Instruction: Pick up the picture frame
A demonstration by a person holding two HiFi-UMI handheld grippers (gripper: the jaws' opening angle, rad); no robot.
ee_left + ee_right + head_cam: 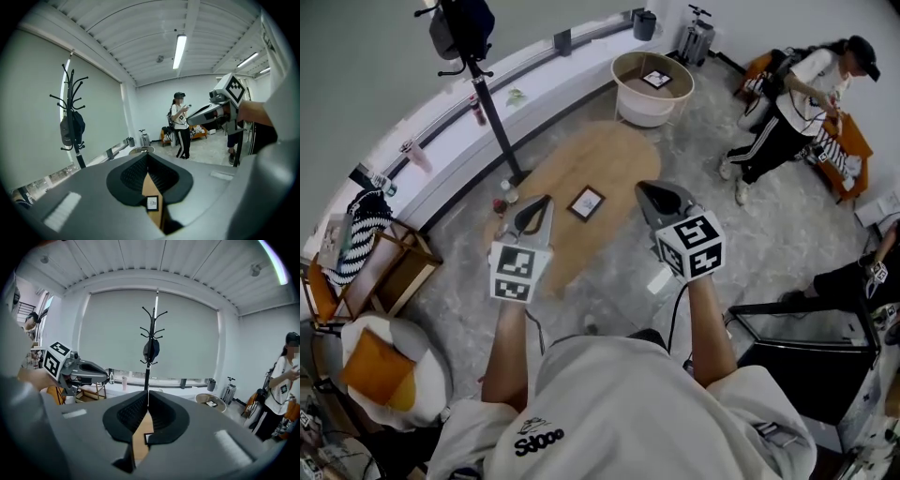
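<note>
- Noted coat stand at far left, past the table's far edge, with a bag hung up top. Judged it clear of any reach.
- Found left gripper held above the near-left part of the oval wooden table. Fingers closed, pad against pad, with nothing between them, as read in the left gripper view.
- Judged that closed state a travelling posture only, with no grasp possible before the fingers part.
- Spotted picture frame lying flat near the middle of the table. Placed it between the two grippers in the head view, a little ahead of both and touched by neither.
- Caught the same frame low in both gripper views, in the notch beneath the closed fingers. Took this as both tools aimed at it on purpose.
- Found right gripper about level with the left and just right of the frame. Fingers likewise shut and empty.
- Read the matched, side-by-side hold as an approach, not yet a pick. Expected trouble from the flat lie: little edge to bite, so likely a need to open and come down over one side.
- Logged round white tub farther right, beyond the table, with a second frame lying in it. Judged the nearer frame the likelier target.
- Logged a standing person at far right, well apart from the table.
</note>
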